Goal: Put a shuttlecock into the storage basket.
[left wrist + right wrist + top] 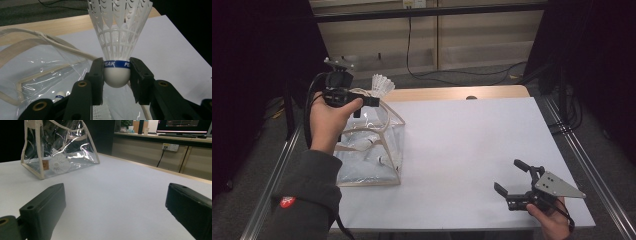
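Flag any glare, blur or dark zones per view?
High view: dim, black surroundings, white table evenly lit. Left gripper view: shuttlecock sharp in the left gripper, glare streaks on the clear bag. Right gripper view: right gripper jaws soft up close, reflections on the bag.

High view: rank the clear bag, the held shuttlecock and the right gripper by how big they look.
1. clear bag
2. right gripper, nearer the camera, so its rank is unsure
3. shuttlecock, held by the left gripper
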